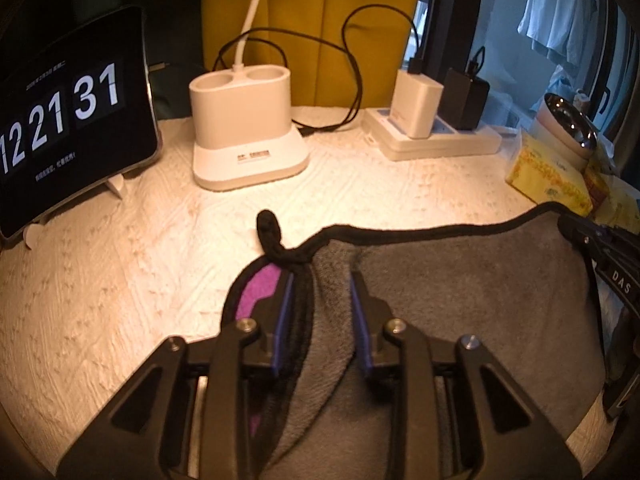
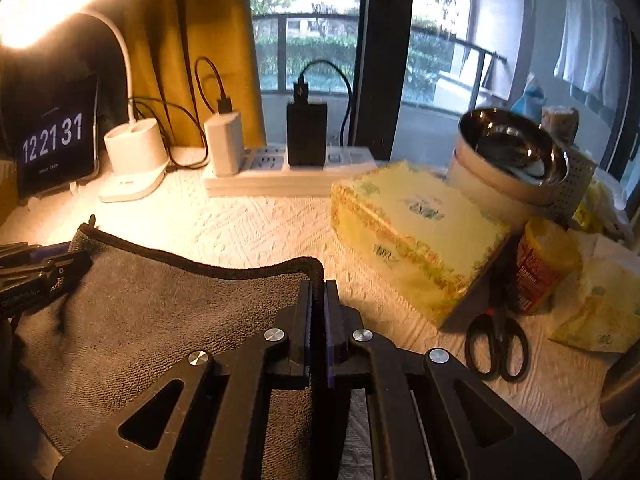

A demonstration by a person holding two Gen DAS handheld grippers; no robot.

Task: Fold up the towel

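A grey towel (image 1: 460, 280) with black trim and a purple underside lies on the white textured table. My left gripper (image 1: 322, 280) is open, its jaws standing on either side of a bunched fold at the towel's left corner, by the black hanging loop (image 1: 269, 227). My right gripper (image 2: 319, 286) is shut on the towel's (image 2: 160, 308) right corner at the trim. The right gripper also shows at the right edge of the left wrist view (image 1: 600, 248). The left gripper shows at the left edge of the right wrist view (image 2: 60, 260).
At the back stand a clock tablet (image 1: 68, 120), a white lamp base (image 1: 244, 136) and a power strip (image 1: 436, 136) with chargers. To the right are a yellow tissue box (image 2: 412, 236), a steel bowl (image 2: 512, 148), a jar (image 2: 540, 268) and black scissors (image 2: 496, 344).
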